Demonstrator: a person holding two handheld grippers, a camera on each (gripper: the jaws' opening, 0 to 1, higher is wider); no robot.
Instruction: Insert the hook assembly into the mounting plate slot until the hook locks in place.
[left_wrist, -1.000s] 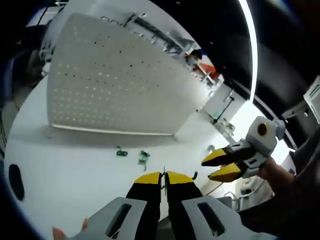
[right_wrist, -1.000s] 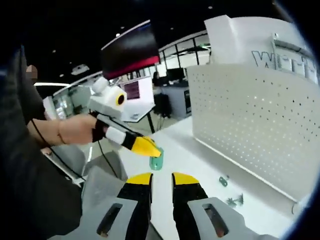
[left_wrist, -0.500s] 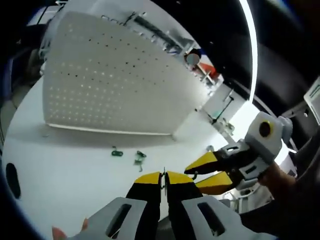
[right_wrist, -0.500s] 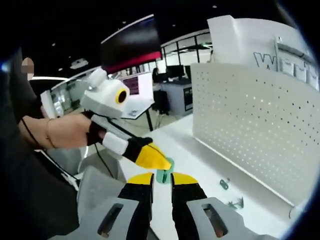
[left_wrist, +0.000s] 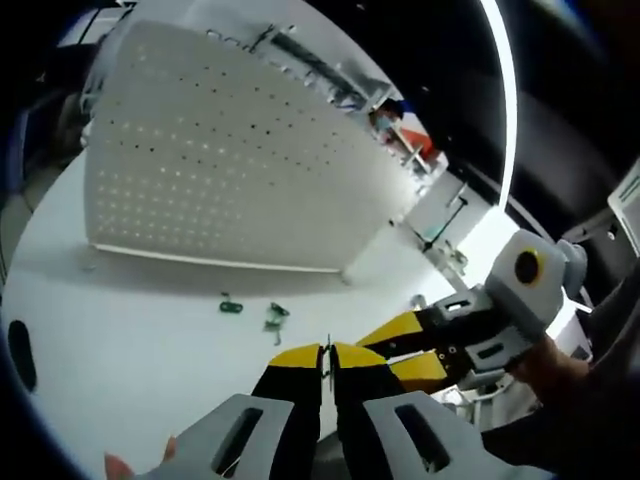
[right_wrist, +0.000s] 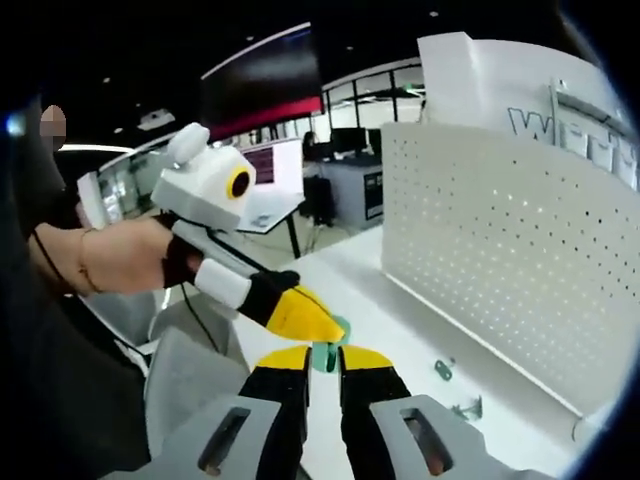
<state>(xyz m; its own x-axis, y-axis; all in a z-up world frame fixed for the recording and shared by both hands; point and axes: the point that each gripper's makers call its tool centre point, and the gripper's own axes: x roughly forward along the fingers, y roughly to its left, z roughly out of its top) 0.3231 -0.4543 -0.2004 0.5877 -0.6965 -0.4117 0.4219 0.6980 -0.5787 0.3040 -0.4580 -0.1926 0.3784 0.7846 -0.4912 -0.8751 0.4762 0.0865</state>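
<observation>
A small green hook piece (right_wrist: 324, 350) hangs in the air above the white table (left_wrist: 120, 330). My left gripper (left_wrist: 328, 352) is shut on it, and in the left gripper view it shows as a thin sliver between the yellow tips. In the right gripper view the left gripper (right_wrist: 328, 330) comes in from the left, held by a hand. My right gripper (right_wrist: 323, 358) has its jaws drawn in on both sides of the same green piece. From the right of the left gripper view, the right gripper (left_wrist: 385, 352) meets my tips. The white perforated mounting plate (left_wrist: 230, 170) (right_wrist: 500, 240) stands upright behind.
Two loose green hook parts (left_wrist: 230, 305) (left_wrist: 272, 320) lie on the table in front of the plate's lower edge, also seen as small parts (right_wrist: 442, 369) (right_wrist: 462, 408). A person's sleeve and hand (right_wrist: 110, 260) are at the left. Desks and screens stand far behind.
The right gripper has moved in toward the left gripper's tips and its jaws have narrowed around the green piece. The left gripper has stayed shut on it.
</observation>
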